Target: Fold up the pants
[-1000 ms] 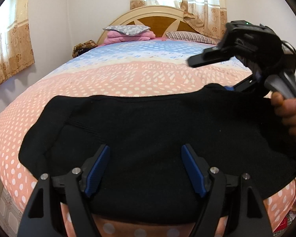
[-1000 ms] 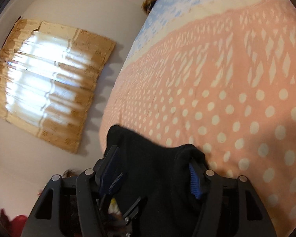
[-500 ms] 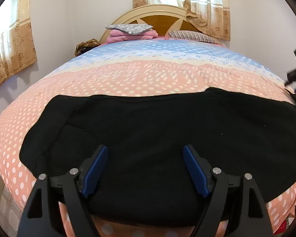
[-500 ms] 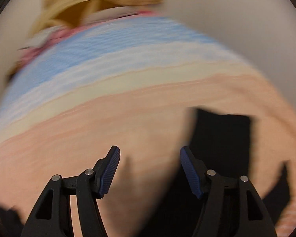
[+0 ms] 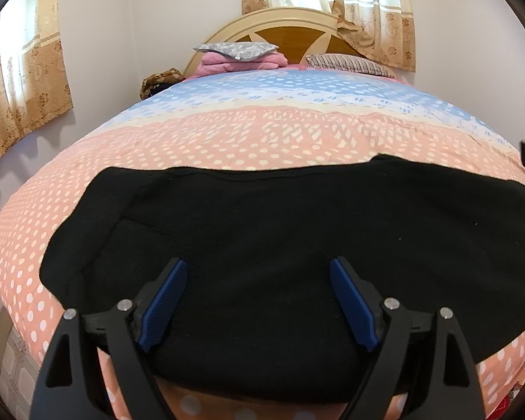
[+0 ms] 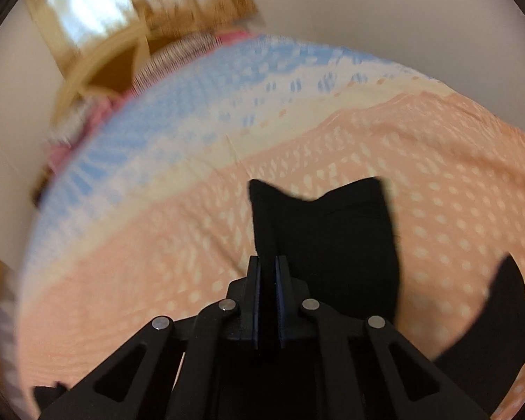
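Pants (image 5: 280,245) lying spread flat across near end of bed (image 5: 262,140), black and matte, soft fleecy-looking knit, one long seam running in from left edge; broad dark shape wrapping over rounded mattress edge, probably laid wide so halves can be brought together. Left gripper (image 5: 259,297) hovering over near hem, blue ribbed pads (image 5: 166,301) wide apart, nothing between them, likely waiting above cloth to pin or pinch once other side comes over. Right gripper (image 6: 267,280) pressed nearly together, thin slot showing between pads; dark cloth rising just beyond the tips, but blur hiding whether an edge is actually being pinched, so cannot tell. Fabric standing up ahead of it, top edge dipped in shallow notch between two corners, looking limp and thick, plausibly a leg end being lifted for a fold. Second black flap (image 6: 490,315) showing at right, apart from first. Sheet beneath peach with pale dots, blue band farther up, smooth and taut. Fold judged at an early stage.
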Tool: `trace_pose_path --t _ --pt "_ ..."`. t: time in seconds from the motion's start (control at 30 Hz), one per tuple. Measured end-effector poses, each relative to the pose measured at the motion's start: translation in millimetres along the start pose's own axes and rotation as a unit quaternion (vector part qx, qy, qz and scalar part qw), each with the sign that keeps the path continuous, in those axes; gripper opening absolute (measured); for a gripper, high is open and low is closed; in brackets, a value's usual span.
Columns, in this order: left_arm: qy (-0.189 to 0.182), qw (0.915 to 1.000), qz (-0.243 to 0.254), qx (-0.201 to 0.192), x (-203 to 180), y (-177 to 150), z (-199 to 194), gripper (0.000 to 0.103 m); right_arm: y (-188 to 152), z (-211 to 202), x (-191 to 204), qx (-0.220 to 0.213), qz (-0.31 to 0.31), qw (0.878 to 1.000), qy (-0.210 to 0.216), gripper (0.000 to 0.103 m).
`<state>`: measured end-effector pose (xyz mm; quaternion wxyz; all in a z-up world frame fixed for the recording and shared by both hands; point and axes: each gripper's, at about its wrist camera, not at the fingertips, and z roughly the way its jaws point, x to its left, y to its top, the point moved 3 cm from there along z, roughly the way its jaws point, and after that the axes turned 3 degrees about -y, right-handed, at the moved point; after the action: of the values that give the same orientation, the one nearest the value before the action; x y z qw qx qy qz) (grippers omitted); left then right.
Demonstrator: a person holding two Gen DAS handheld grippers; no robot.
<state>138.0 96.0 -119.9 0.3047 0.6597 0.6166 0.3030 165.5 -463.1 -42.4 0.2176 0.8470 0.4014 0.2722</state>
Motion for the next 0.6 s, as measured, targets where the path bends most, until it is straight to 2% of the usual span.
trace_pose_path --t 0.17,0.2,0.27,0.33,0.47,0.5,0.53,0.6 --pt "0.004 1.0000 -0.002 -0.001 0.2 -0.7 -0.8 0.089 -31.9 -72.5 -61.0 -0.067 0.088 0.993 0.047 0.007" --pt "0.005 1.0000 -0.002 -0.001 0.2 -0.3 -0.3 0.089 -42.5 -86.1 -80.4 -0.080 0.112 0.989 0.050 0.007" --pt "0.007 1.0000 -0.003 -0.001 0.5 -0.1 0.0 0.090 -61.1 -97.9 -108.7 -0.089 0.138 0.986 0.030 0.007" --pt "0.007 1.0000 -0.004 0.000 0.1 0.0 0.4 0.090 -81.6 -104.0 -134.7 -0.088 0.166 0.982 0.014 0.007" --pt "0.009 1.0000 -0.001 0.000 0.4 0.0 0.4 0.092 -114.6 -91.8 -177.6 -0.055 0.209 0.976 -0.020 0.007" --pt "0.008 1.0000 -0.001 0.001 1.2 0.4 0.8 0.092 -118.8 -88.5 -184.5 -0.049 0.219 0.974 -0.015 0.001" --pt "0.007 1.0000 -0.001 0.003 1.8 0.8 0.9 0.093 -120.5 -88.8 -188.5 -0.053 0.225 0.973 0.000 0.001" --pt "0.007 1.0000 0.003 0.004 2.4 1.3 -0.1 0.093 -114.3 -91.2 -181.8 -0.053 0.203 0.977 -0.020 0.001"
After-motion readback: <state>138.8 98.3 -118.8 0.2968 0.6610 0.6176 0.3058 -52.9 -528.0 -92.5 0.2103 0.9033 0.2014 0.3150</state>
